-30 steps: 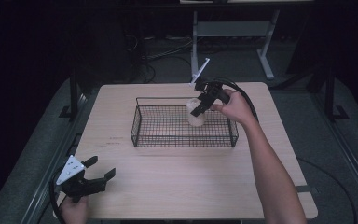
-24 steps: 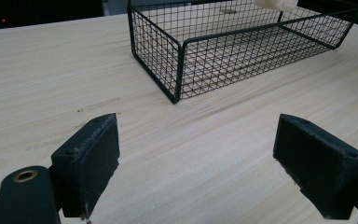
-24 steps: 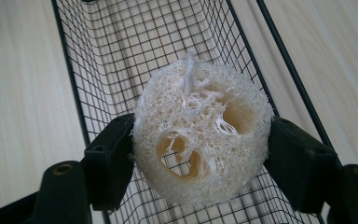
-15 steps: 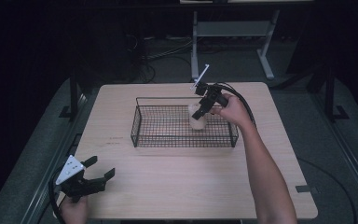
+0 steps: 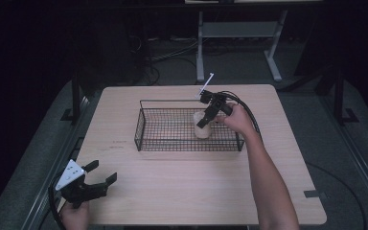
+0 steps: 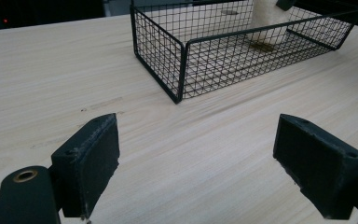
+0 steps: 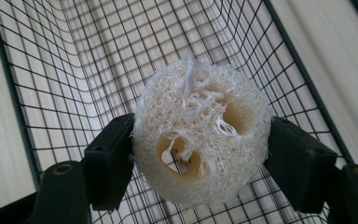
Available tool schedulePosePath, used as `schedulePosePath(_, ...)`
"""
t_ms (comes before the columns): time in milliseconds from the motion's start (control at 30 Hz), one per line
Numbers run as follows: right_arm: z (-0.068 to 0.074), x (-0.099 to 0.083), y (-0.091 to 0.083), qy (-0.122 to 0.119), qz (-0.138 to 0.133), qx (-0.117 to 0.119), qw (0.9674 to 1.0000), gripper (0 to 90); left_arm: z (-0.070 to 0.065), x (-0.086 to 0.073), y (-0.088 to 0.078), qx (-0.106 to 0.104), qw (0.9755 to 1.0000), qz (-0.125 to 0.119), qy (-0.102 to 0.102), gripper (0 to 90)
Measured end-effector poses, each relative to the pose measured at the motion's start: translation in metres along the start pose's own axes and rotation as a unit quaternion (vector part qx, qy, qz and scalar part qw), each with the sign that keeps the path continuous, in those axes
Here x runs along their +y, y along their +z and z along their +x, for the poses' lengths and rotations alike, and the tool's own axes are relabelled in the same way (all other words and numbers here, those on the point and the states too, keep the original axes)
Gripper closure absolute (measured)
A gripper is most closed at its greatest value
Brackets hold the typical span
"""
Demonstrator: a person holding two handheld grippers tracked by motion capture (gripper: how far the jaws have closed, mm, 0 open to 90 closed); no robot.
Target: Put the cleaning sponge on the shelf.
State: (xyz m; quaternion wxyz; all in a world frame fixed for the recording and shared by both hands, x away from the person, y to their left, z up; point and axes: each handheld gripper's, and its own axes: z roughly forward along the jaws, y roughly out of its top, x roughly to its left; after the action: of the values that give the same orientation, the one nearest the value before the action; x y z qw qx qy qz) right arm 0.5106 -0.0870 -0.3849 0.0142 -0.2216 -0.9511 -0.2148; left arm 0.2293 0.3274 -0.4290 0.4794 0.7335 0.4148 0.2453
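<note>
**Loofah held inside the basket**

Fingers (image 7: 107, 163) of the right gripper (image 5: 210, 111) pressed both sides of a loofah (image 7: 200, 133), holding it inside the wire basket (image 5: 143, 136) near its right end; the left gripper (image 5: 93, 184) rested wide apart and empty at the table's (image 5: 172, 187) near left corner.

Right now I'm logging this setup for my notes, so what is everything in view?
Table: one, light wood, centre of the high view.
Wire basket: one, black, on the table's far half.
Loofah piece: one, off-white, between the right gripper's jaws inside the basket.
Metal stand: one, grey, on the floor beyond the table.
Left gripper: one, black, open over the table's near left corner.
Right gripper: one, black, shut on the loofah piece.
Right hand: one, holding the right gripper.
</note>
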Motion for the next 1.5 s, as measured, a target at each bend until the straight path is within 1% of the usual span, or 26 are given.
schedulePosePath(67,0.0,-0.001,0.002,0.002,0.003,0.001,1.0,27.5,0.0,0.0,0.001,-0.001,1.0,0.001,0.0,13.8)
schedulePosePath(100,0.0,-0.002,0.004,0.002,0.005,-0.003,1.0,27.5,0.0,0.0,0.001,0.0,1.0,0.002,0.0,13.8)
schedulePosePath(167,0.0,-0.003,0.006,0.002,0.006,0.003,1.0,27.5,0.0,0.0,0.0,0.0,1.0,0.001,0.001,13.8)
schedulePosePath(200,0.0,-0.004,0.008,0.001,0.006,0.002,1.0,27.4,0.0,0.0,0.0,0.0,1.0,0.001,0.001,13.8)
schedulePosePath(267,0.0,-0.007,0.009,0.003,-0.005,0.002,1.0,27.3,0.0,0.0,0.0,-0.001,1.0,0.001,-0.001,13.8)
schedulePosePath(333,-0.001,-0.01,0.009,0.01,-0.01,0.008,0.9999,27.3,0.0,0.0,0.0,0.0,1.0,0.001,-0.001,13.8)
schedulePosePath(400,-0.001,-0.01,0.01,0.009,-0.002,0.011,0.9999,27.0,0.0,0.0,0.0,0.001,1.0,0.0,0.0,13.8)
schedulePosePath(433,0.0,-0.01,0.009,0.006,0.003,0.008,0.9999,26.8,0.0,0.0,0.0,0.0,1.0,0.0,0.0,13.8)
schedulePosePath(500,0.001,-0.01,0.009,0.006,0.004,0.006,1.0,26.5,0.0,0.0,0.0,0.0,1.0,0.001,0.0,13.8)
schedulePosePath(633,0.003,-0.009,0.008,0.002,0.007,0.0,1.0,22.7,0.0,0.0,0.0,0.0,1.0,0.001,0.001,13.8)
schedulePosePath(800,0.005,-0.008,0.006,0.003,0.007,-0.004,1.0,17.5,0.0,0.0,0.0,0.0,1.0,0.001,0.0,13.8)
schedulePosePath(967,0.007,-0.008,0.003,0.0,0.008,-0.008,0.9999,15.6,-0.001,0.0,0.0,0.0,1.0,0.002,0.001,13.8)
schedulePosePath(1067,0.01,-0.008,0.001,-0.003,0.012,-0.008,0.9999,15.6,-0.001,0.0,0.0,0.0,1.0,0.001,0.001,13.8)
schedulePosePath(1200,0.011,-0.007,-0.004,-0.003,0.003,-0.009,0.9999,15.5,-0.001,0.0,0.0,0.0,1.0,0.001,0.001,13.8)
schedulePosePath(1300,0.013,-0.007,-0.008,-0.005,0.0,-0.017,0.9998,14.0,-0.001,0.0,0.0,0.001,1.0,0.0,0.002,13.8)
schedulePosePath(1500,0.016,-0.007,-0.015,-0.009,-0.004,-0.02,0.9997,14.0,-0.002,0.001,0.0,0.0,1.0,0.0,0.001,13.8)
